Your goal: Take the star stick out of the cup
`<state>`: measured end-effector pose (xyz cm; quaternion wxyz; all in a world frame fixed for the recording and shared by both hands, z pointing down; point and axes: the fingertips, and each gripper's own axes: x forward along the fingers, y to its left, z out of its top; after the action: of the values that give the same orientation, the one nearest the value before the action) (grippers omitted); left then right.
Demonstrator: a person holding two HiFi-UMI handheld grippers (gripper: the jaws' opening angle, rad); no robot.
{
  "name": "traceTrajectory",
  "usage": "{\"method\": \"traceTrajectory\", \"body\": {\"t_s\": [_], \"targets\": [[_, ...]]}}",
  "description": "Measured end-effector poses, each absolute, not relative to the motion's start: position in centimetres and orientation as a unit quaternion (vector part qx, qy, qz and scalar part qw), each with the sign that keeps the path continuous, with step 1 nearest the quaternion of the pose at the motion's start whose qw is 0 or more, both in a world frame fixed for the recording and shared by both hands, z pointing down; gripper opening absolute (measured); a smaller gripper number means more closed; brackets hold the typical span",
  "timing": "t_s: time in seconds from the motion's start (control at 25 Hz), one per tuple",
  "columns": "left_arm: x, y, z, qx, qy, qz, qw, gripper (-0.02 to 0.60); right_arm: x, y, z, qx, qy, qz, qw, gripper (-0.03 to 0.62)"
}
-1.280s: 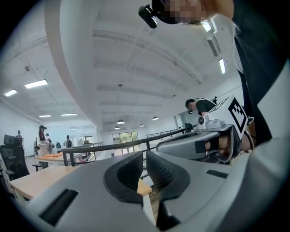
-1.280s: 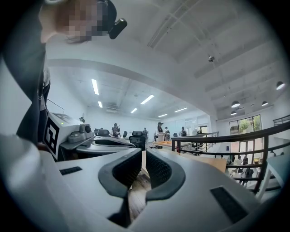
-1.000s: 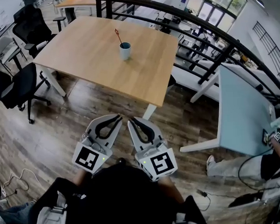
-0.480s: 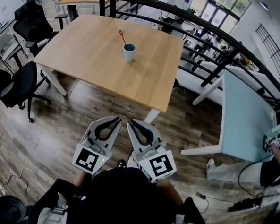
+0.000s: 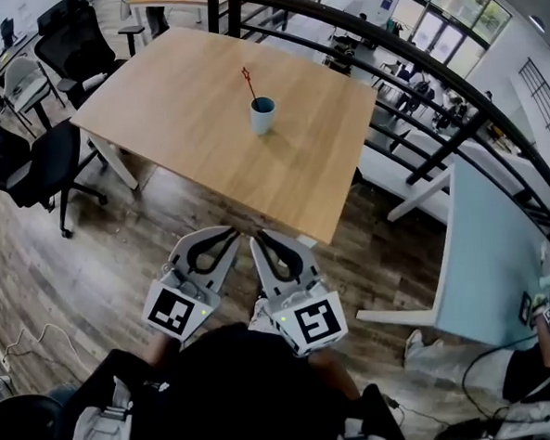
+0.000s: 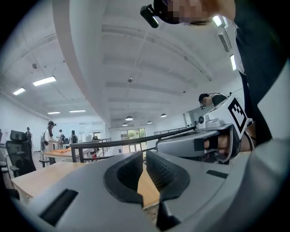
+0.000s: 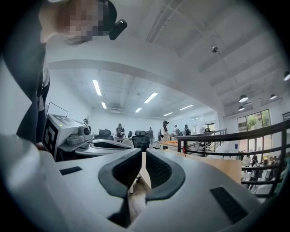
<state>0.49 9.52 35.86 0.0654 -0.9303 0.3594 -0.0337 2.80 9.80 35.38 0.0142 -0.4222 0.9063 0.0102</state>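
Observation:
A pale blue cup (image 5: 263, 116) stands on the wooden table (image 5: 175, 100), toward its far right part. A thin stick with a red star top (image 5: 247, 78) leans out of the cup to the upper left. My left gripper (image 5: 230, 232) and right gripper (image 5: 260, 237) are held side by side close to my body, over the wood floor and short of the table's near edge. Both have their jaws together with nothing between them. The left gripper view (image 6: 144, 156) and the right gripper view (image 7: 143, 155) look level across the room; neither shows the cup.
Black office chairs (image 5: 30, 160) stand left of the table. A black railing (image 5: 404, 53) runs behind it to the right. A light blue table (image 5: 485, 239) stands at the right, with a person (image 5: 543, 351) sitting beyond it. Cables lie on the floor at the lower left.
The table and cup have slid down and to the right in the head view, so I am nearer to them. Both grippers keep the same pose and stay shut.

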Motion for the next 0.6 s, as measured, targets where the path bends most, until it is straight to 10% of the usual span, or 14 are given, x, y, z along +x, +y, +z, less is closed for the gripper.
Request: {"method": "traceTrajectory", "body": {"t_s": [0.6], "targets": [[2.7, 0.9, 35.0, -0.922, 0.375, -0.043, 0.080, 0.032, 5.0, 0.9, 34.8, -0.406, 0.913, 0.011, 0.027, 0.028]]}}
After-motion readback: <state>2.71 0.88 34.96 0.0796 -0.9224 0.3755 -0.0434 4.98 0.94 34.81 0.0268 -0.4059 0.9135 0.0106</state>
